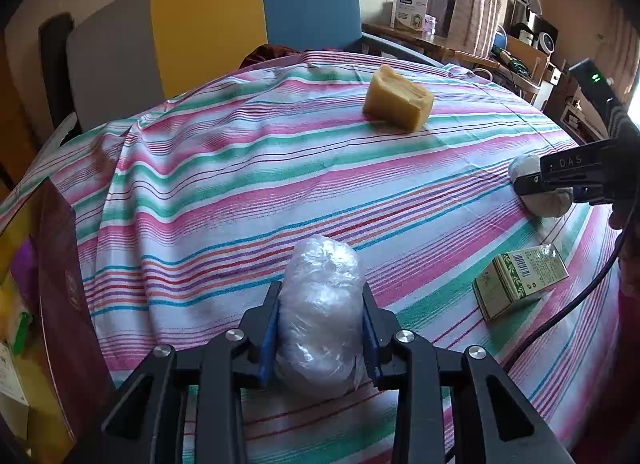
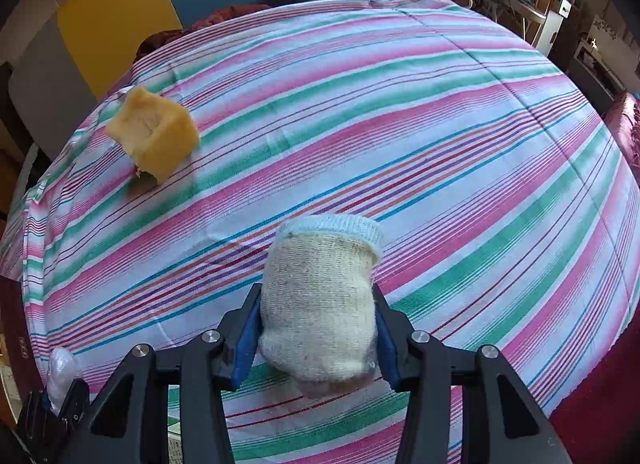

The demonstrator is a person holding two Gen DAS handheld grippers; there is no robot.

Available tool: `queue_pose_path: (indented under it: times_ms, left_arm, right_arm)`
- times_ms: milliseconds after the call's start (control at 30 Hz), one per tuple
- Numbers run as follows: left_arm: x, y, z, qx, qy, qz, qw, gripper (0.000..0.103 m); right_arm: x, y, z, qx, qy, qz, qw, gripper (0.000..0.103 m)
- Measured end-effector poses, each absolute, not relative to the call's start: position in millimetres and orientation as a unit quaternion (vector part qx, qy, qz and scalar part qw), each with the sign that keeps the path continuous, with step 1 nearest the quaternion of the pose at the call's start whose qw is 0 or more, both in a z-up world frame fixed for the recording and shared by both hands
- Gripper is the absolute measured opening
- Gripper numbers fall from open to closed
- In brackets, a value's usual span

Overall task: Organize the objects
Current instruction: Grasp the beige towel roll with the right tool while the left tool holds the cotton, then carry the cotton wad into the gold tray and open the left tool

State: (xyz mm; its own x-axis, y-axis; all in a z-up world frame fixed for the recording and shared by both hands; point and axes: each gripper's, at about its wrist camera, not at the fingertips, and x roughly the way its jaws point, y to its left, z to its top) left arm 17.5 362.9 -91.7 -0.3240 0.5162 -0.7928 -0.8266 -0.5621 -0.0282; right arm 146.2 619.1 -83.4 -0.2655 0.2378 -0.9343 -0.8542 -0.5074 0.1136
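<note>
Taking the yellow sponge block (image 1: 398,103) on the striped cloth (image 1: 240,192) of the desk as landmark: well to its left and nearer stands a dark red box (image 1: 60,304) with small print too faint to read. Nearer than the block, the left hand-held gripper (image 1: 320,328) is clamped on a clear plastic bundle (image 1: 320,304). To the block's right, the right hand-held gripper (image 2: 318,328), marked "D.A.S", pinches a rolled sock (image 2: 320,304). Nearest right lies a green barcoded carton (image 1: 520,284).
</note>
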Motion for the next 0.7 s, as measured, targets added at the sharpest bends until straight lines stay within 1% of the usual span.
queue_pose_path:
  times_ms: [133, 300, 433, 533, 600, 700]
  left_arm:
    - [23, 347, -77, -0.399, 0.177, 0.79, 0.431, 0.035]
    - [10, 314, -50, -0.411, 0.122, 0.8, 0.42, 0.035]
    - [-17, 276, -23, -0.416, 0.059, 0.818, 0.394, 0.035]
    - [-39, 252, -9, -0.414, 0.034, 0.832, 0.367, 0.035]
    - [-57, 237, -5, -0.416, 0.025, 0.841, 0.345, 0.035]
    - [-91, 213, -9, -0.444, -0.01, 0.843, 0.305, 0.035]
  right_arm:
    - [145, 618, -82, -0.477, 0.318, 0.728, 0.376, 0.049]
    - [145, 617, -82, -0.477, 0.315, 0.729, 0.377, 0.049]
    - [146, 617, -82, -0.475, 0.315, 0.729, 0.379, 0.049]
    - [145, 614, -82, -0.477, 0.308, 0.73, 0.38, 0.049]
    - [144, 613, -83, -0.479, 0.303, 0.73, 0.381, 0.049]
    - [144, 614, -83, -0.48, 0.302, 0.73, 0.381, 0.049]
